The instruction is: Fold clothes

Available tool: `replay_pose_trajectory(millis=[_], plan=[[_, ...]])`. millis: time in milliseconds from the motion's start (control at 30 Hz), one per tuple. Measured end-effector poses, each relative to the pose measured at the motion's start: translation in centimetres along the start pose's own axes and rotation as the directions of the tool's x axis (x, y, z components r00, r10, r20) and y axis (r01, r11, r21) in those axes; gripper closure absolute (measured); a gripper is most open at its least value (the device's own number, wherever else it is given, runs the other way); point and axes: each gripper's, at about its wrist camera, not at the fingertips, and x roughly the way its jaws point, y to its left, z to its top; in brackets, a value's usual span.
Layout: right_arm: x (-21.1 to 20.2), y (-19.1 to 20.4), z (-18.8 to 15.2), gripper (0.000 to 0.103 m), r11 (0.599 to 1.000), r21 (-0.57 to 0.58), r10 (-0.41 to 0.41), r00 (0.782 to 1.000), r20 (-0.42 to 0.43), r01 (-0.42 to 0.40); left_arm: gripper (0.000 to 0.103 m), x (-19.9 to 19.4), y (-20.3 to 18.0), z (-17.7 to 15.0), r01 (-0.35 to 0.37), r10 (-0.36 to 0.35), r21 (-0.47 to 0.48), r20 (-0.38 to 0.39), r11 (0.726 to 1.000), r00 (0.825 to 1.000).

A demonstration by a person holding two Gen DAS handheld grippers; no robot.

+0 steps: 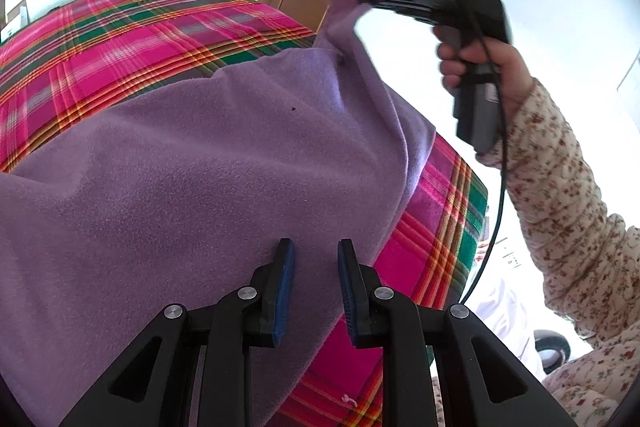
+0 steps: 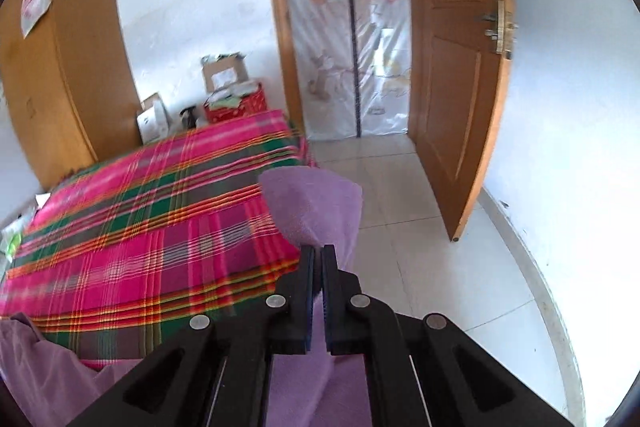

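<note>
A purple fleece cloth [image 1: 192,167] lies spread over the bed [image 1: 120,27], which wears a pink, green and orange plaid cover. What kind of garment the cloth is cannot be made out: its near and left edges run out of the left wrist view, and no sleeve or collar shows.

The left tongs [image 1: 316,287] hang just above the cloth with their blue-padded jaws apart, nothing between them. Whether the tips touch the fleece is hard to tell.

The right tongs [image 2: 318,271] are clamped on a corner of the cloth, lifted well above the bed; a bunched tuft sticks out past the jaws. In the left wrist view that corner is blurred. A hand [image 1: 476,63] in a floral sleeve [image 1: 560,187] grips the right tool's handle.

Beyond the bed stands an open wooden door [image 2: 452,87], with a plastic-sheeted doorway [image 2: 348,39] beside it. Cardboard boxes [image 2: 224,73] sit against the white wall at the bed's far end, and a wooden wardrobe [image 2: 60,59] stands left of them. The floor [image 2: 432,267] beside the bed is pale tile.
</note>
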Motion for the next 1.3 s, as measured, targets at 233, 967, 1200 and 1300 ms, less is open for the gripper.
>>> replay_pose_trajectory(millis=[233, 967, 1200, 1300], plan=[[-2.8, -4.4, -1.5, 0.099, 0.992, 0.099, -0.078, 0.997, 0.028, 0.075, 0.080, 0.2, -0.6, 0.2, -0.031, 0.032, 0.014, -0.008, 0.999, 0.999], [-4.2, -10.2, -4.8, 0.099, 0.954, 0.268, -0.149, 0.988, 0.047, 0.131, 0.071, 1.7, -5.9, -0.2, -0.194, 0.204, 0.277, -0.009, 0.941, 0.979], [-5.7, -11.1, -5.7, 0.099, 0.942, 0.313, -0.151, 0.986, 0.065, 0.123, 0.071, 2.0, -5.8, -0.5, -0.225, 0.236, 0.291, -0.004, 0.930, 0.972], [-4.9, -11.4, -6.6, 0.099, 0.934, 0.324, -0.168, 0.985, 0.024, 0.152, 0.072, 1.5, -5.4, -0.4, -0.202, 0.210, 0.265, -0.004, 0.943, 0.978]])
